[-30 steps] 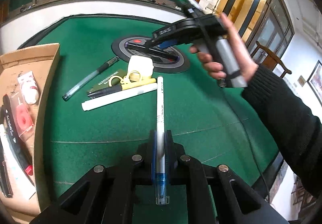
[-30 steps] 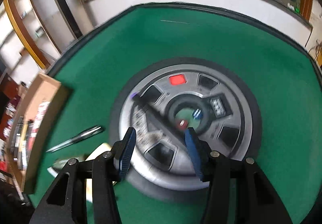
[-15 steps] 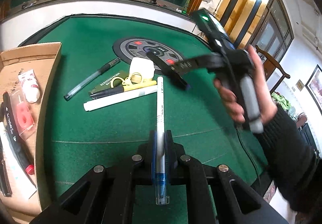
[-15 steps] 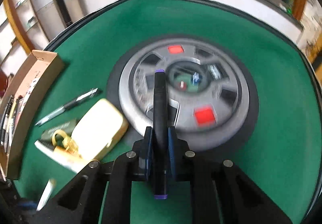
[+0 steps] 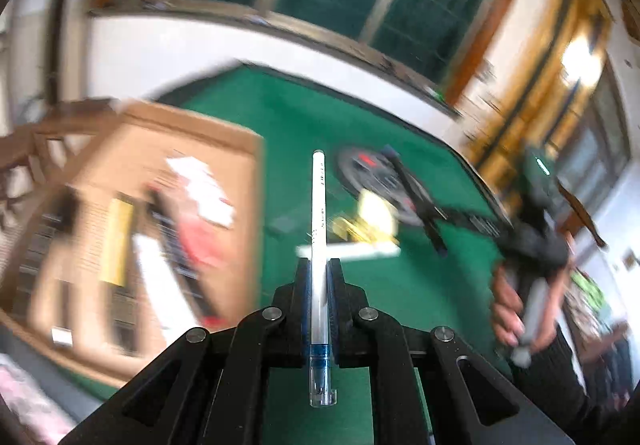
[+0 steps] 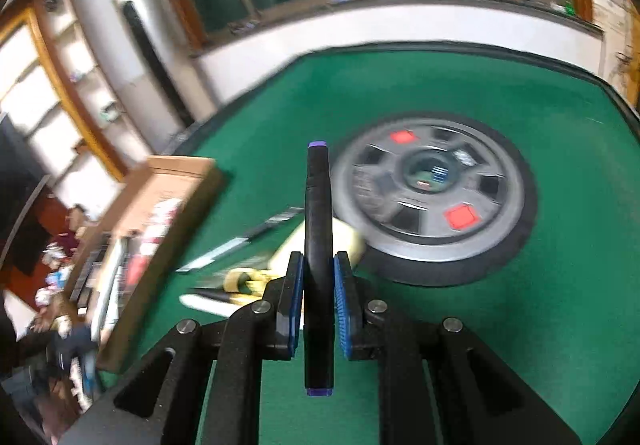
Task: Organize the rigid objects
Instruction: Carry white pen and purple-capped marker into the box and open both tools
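Fingers of left gripper clamped on white pen, frame centre. Right gripper clamped on black marker. Cardboard box at left, blurred.

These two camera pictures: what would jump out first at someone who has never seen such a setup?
Each black gripper pinches a pen lengthwise, dead centre: the left gripper is shut on a white pen, the right gripper on a black marker with purple ends. Behind them spreads a green table with a round grey hub in its middle, and a cardboard box of stationery stands at its left.
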`<state>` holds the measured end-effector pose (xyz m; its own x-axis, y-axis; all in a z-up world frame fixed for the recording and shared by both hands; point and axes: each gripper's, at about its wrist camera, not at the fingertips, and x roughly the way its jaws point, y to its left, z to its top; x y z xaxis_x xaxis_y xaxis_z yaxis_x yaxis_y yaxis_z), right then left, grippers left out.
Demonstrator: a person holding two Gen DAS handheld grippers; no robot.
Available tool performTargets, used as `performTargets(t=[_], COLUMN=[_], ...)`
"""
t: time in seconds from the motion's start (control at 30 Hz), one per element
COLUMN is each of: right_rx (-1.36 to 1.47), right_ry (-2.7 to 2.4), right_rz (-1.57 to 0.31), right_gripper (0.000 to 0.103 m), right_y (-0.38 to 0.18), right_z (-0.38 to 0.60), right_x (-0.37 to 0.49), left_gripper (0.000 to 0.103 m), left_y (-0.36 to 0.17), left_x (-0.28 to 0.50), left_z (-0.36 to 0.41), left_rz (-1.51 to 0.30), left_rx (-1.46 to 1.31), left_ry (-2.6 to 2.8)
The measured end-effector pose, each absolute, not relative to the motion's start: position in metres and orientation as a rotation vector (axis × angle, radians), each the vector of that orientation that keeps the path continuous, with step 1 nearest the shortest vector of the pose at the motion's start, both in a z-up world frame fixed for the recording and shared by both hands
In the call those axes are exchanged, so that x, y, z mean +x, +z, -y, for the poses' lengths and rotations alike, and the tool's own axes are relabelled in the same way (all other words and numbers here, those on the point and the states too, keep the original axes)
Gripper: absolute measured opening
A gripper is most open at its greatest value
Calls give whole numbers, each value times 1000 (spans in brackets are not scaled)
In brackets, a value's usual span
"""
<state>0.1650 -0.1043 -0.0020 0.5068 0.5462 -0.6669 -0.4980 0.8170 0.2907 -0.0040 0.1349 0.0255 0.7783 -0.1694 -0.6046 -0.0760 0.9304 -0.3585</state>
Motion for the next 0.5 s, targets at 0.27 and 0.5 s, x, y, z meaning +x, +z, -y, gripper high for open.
performTargets(t=[0.27,0.5], right_rx=[56,18], right_ry=[826,937], right_rz=[-858,-927], right_gripper=[14,15], right_y=[11,32], right_z=[53,-29], right_x=[131,100], left_gripper=[6,6], left_y=[26,2], left_x=[-17,-8], left_z=[-212,-235], left_rz=[-690,-764], left_rx=[-424,-453], left_ry=[226,297])
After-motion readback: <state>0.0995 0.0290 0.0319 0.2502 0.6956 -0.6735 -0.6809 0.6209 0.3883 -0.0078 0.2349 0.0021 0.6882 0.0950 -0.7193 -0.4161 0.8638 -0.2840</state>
